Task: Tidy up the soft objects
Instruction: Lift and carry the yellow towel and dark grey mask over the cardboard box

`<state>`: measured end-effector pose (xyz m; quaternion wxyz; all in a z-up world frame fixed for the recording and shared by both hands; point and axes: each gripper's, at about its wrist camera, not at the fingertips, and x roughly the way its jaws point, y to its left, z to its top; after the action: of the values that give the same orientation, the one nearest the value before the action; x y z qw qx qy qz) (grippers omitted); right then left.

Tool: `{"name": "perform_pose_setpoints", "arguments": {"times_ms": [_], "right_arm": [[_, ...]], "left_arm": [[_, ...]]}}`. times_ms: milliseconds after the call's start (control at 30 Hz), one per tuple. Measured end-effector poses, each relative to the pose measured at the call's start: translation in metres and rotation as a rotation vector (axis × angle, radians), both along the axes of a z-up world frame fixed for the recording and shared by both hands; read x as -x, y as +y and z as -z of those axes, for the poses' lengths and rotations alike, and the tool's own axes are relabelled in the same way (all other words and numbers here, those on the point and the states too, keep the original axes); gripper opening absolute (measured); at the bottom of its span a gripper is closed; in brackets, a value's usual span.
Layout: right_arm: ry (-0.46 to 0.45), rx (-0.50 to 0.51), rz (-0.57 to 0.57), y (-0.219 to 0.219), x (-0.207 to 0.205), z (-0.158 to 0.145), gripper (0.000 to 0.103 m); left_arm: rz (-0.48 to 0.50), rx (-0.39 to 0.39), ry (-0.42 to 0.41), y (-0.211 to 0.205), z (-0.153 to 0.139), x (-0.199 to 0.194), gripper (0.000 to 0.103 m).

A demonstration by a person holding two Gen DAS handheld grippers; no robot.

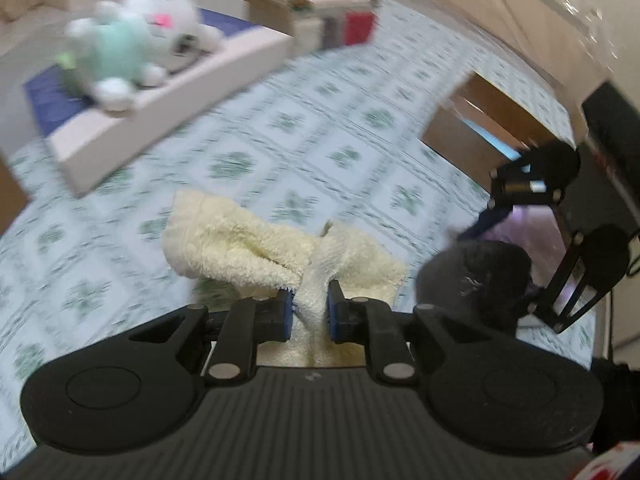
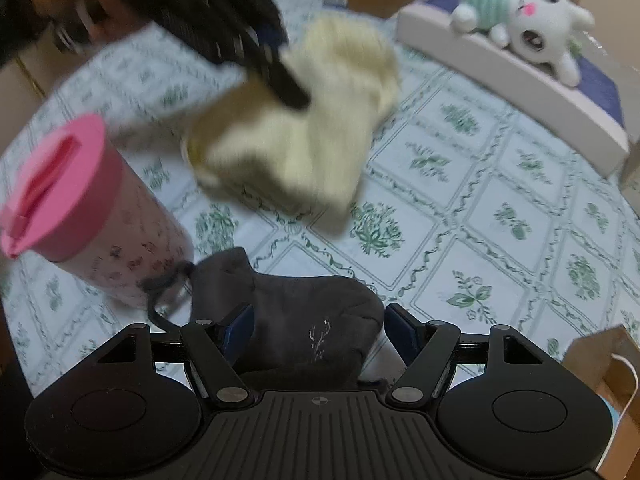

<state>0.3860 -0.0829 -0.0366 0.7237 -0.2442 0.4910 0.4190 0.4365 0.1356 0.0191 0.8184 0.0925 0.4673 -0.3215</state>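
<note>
Left gripper (image 1: 311, 312): jaws nearly closed, blue pads (image 1: 287, 314) pinching a bunched fold of cream towel (image 1: 248, 246), which hangs forward toward 12 o'clock, lifted off the surface. In the right wrist view this gripper comes in from 10 o'clock, blurred, with a bare hand (image 2: 60, 4) behind it at the top left edge.

Right gripper (image 2: 320, 330): jaws wide apart, straddling a dark grey sock (image 2: 292, 320), fingers not pressing it. In the left wrist view it sits at 3 o'clock, angled down.
</note>
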Motion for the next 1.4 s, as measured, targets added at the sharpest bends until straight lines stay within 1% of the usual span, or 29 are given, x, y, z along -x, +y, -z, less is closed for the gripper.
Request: {"name": "perform_pose_setpoints", "arguments": {"times_ms": [100,133,167,200,233,267,300,333,467,600,733,867,1100,1400], "right_arm": [[0.017,0.086,0.004,0.012,-0.008,0.014,0.071],[0.023,0.111,0.008,0.014,-0.01,0.019,0.07],[0.015,0.128,0.015,0.015,-0.011,0.021,0.062],[0.013,0.142,0.025,0.015,-0.013,0.023,0.034],[0.015,0.135,0.036,0.014,-0.014,0.023,0.023],[0.012,0.121,0.043,0.013,-0.014,0.021,0.021],[0.002,0.111,0.049,0.011,-0.013,0.017,0.014],[-0.015,0.106,0.055,0.009,-0.012,0.014,0.012],[-0.113,0.043,0.11,0.003,-0.006,-0.015,0.01],[-0.222,-0.02,0.164,-0.003,0.003,-0.048,0.009],[-0.311,-0.065,0.207,-0.01,0.015,-0.077,0.009],[-0.374,-0.113,0.253,-0.021,0.031,-0.104,0.009],[-0.427,-0.175,0.315,-0.05,0.065,-0.141,0.009],[-0.456,-0.215,0.364,-0.093,0.113,-0.173,0.009]], "left_arm": [[-0.063,0.013,-0.023,0.016,-0.001,0.004,0.014],[-0.081,0.025,-0.028,0.021,-0.001,0.006,0.014],[-0.093,0.032,-0.032,0.023,-0.001,0.008,0.014],[-0.107,0.036,-0.037,0.026,0.0,0.01,0.014],[-0.118,0.041,-0.04,0.028,0.0,0.012,0.014],[-0.129,0.046,-0.042,0.03,0.0,0.015,0.014],[-0.138,0.049,-0.046,0.031,0.0,0.018,0.014],[-0.147,0.053,-0.051,0.032,-0.001,0.02,0.014],[-0.209,0.068,-0.083,0.039,-0.013,0.032,0.014],[-0.267,0.056,-0.128,0.042,-0.034,0.047,0.014],[-0.302,0.054,-0.164,0.037,-0.056,0.065,0.014],[-0.316,0.055,-0.192,0.027,-0.079,0.083,0.014],[-0.332,0.061,-0.241,0.001,-0.114,0.116,0.014],[-0.35,0.095,-0.283,-0.039,-0.148,0.161,0.014]]}}
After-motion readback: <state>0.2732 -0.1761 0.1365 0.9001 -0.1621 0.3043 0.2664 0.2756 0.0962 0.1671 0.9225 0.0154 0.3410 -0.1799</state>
